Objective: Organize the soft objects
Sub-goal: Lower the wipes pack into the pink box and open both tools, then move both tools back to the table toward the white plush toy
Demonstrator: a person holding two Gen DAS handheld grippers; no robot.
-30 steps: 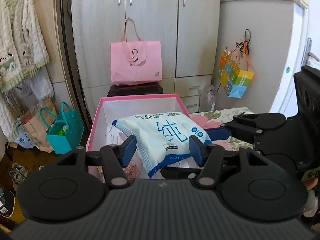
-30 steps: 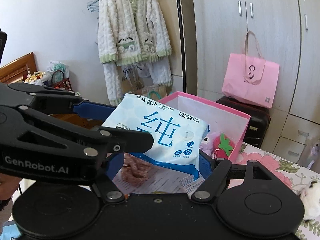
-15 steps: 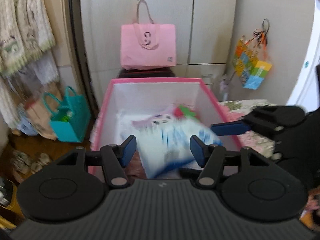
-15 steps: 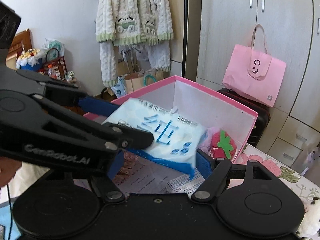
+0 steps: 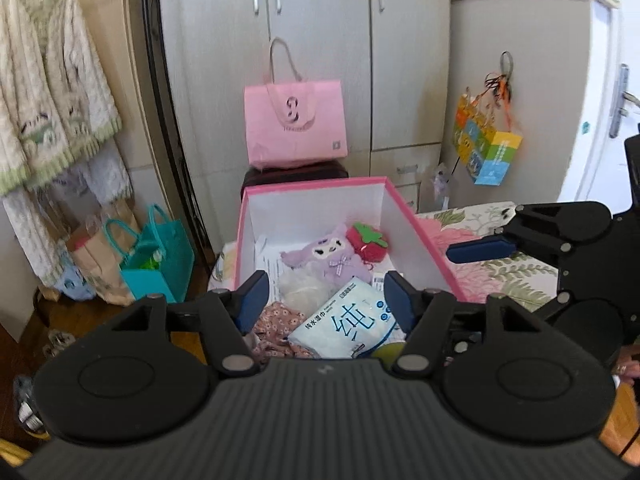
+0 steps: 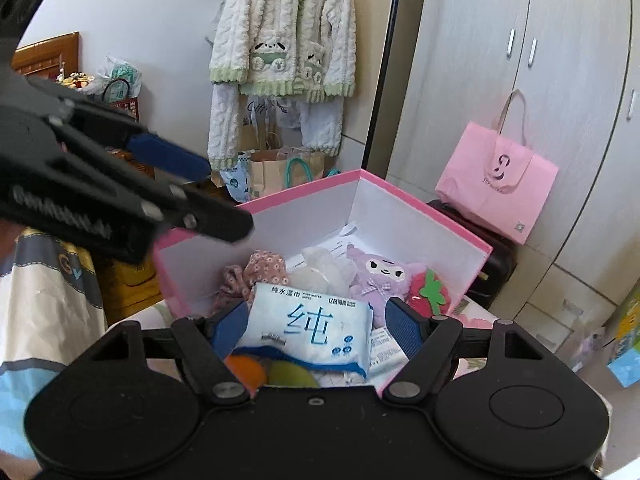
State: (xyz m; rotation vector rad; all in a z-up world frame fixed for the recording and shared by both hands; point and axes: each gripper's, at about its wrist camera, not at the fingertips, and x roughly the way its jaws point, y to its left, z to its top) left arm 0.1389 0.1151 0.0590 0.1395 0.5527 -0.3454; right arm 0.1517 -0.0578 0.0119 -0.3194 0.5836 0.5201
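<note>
The blue-and-white wipes pack lies flat inside the pink box, on top of an orange ball and a green ball. My left gripper hovers over the box's near end. Its jaws are opening, and the pack lies below them untouched. My right gripper is open above the pack, with neither pad pressing on it. Behind the pack sit a purple plush, a strawberry plush, a white puff and a floral cloth.
A floral bedspread lies to the right of the box. A pink tote stands on a dark case before the wardrobe. A teal bag and paper bags sit on the floor at the left. A fluffy cardigan hangs on the wall.
The wipes pack, held up over the box between both grippers, has dropped into the box. Both grippers have pulled back from it, and the left jaws stand wider.
</note>
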